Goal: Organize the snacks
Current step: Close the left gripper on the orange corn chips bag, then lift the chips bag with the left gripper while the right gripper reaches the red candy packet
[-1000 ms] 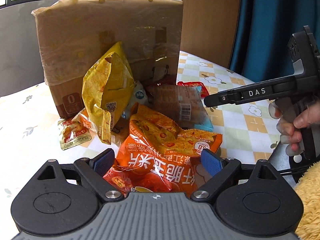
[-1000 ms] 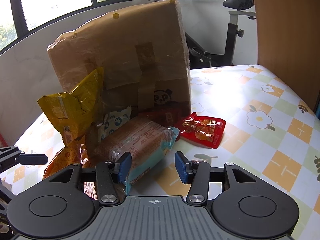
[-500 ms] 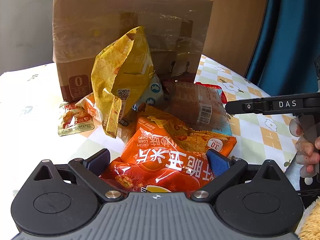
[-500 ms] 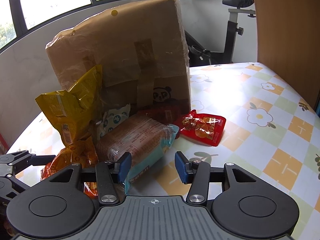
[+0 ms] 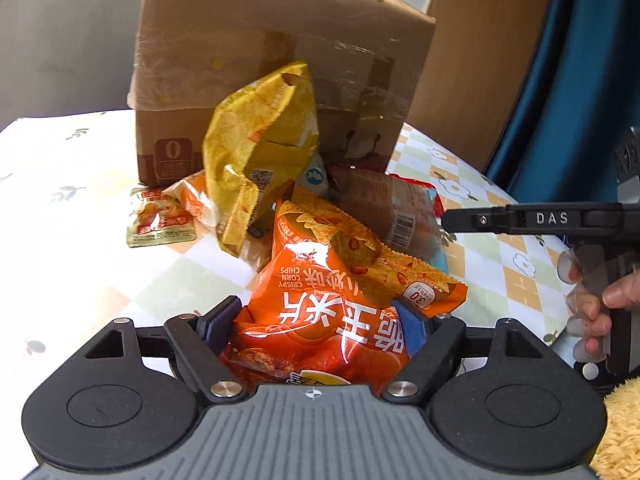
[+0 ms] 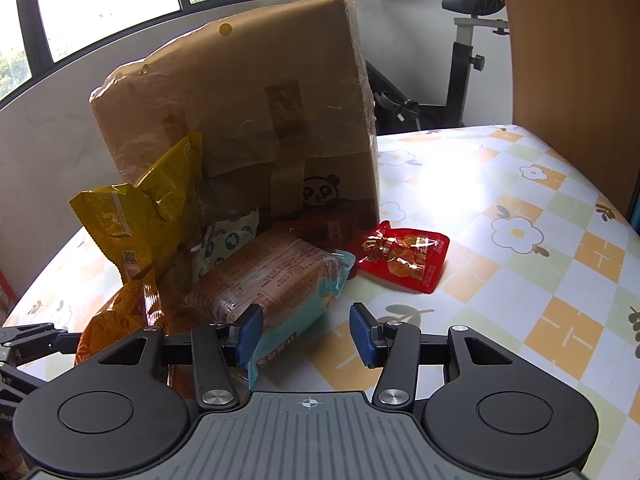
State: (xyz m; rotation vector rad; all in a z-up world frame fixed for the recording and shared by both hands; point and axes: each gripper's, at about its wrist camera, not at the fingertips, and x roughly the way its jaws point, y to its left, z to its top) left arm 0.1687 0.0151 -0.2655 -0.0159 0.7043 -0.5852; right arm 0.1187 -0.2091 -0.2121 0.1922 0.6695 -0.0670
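A pile of snack packs lies in front of a taped cardboard box (image 5: pixel 256 68). My left gripper (image 5: pixel 316 322) has its jaws around the lower end of an orange corn-chip bag (image 5: pixel 332 300) and is closing on it. Behind it stand a yellow bag (image 5: pixel 260 152), a brown bread pack (image 5: pixel 392 208) and a small chicken pouch (image 5: pixel 160 220). My right gripper (image 6: pixel 306 334) is open and empty, its left pad beside the bread pack (image 6: pixel 272 280). A red pouch (image 6: pixel 404 256) lies to the right. The orange bag also shows in the right wrist view (image 6: pixel 120 320).
The table has a checked, flowered cloth (image 6: pixel 520 240). The box (image 6: pixel 240 120) stands upright at the back of the pile. An exercise bike (image 6: pixel 460 60) stands beyond the table. A wooden panel (image 6: pixel 568 60) and a blue curtain (image 5: pixel 580 80) are at the right.
My left gripper has moved forward and its jaws have narrowed around the orange bag, which now stands more upright between them. The right gripper has barely moved.
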